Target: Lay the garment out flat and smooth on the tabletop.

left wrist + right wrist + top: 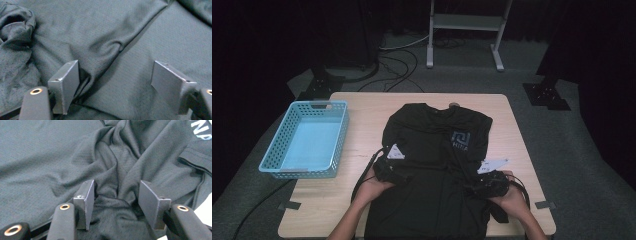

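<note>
One dark T-shirt point(432, 165) lies spread on the wooden table point(362, 135), collar at the far edge and hem hanging off the near edge, where it is cut off from sight; one light blue basket point(307, 137) stands on the table's left part, well apart from the shirt; beyond the table a white metal stand point(467, 30) and loose cables point(397, 62) lie on the grey floor, half lost in the dark. The left gripper point(388, 170) rests on the shirt's left side and the right gripper point(484, 186) on its right side, one in each hand, two in all; in the high view both blend into the black cloth and their jaws are hard to make out. In the left gripper view the jaws stand wide apart over a fold of the shirt point(105, 47), the pads not pressing it; in the right gripper view the jaws stand partly open around a bunched ridge of cloth point(115, 170), not clamped on it; a pale logo point(460, 139) marks the chest, its lettering too blurred to read.
</note>
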A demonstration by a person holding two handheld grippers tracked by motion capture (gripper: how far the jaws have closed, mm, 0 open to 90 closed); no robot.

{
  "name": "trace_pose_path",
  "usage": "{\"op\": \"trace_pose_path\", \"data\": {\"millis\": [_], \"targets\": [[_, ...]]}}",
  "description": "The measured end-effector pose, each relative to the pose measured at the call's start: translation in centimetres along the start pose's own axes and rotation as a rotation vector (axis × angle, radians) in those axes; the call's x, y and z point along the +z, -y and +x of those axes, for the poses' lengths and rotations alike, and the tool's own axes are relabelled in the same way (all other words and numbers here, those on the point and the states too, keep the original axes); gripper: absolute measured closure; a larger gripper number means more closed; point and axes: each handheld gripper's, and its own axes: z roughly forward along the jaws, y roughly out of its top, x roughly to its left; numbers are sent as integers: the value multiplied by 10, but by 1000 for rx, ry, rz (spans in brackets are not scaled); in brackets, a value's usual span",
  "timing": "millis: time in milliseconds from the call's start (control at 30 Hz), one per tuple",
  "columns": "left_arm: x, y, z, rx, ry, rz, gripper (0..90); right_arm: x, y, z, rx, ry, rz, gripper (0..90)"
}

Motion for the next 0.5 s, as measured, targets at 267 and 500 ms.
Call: {"op": "trace_pose_path", "data": {"millis": [267, 500], "targets": [[-10, 10, -12, 0, -7, 15, 209, -8, 19, 10, 31, -17, -55, 458], [-26, 24, -31, 3, -8, 41, 206, -19, 31, 30, 5, -38, -43, 438]]}}
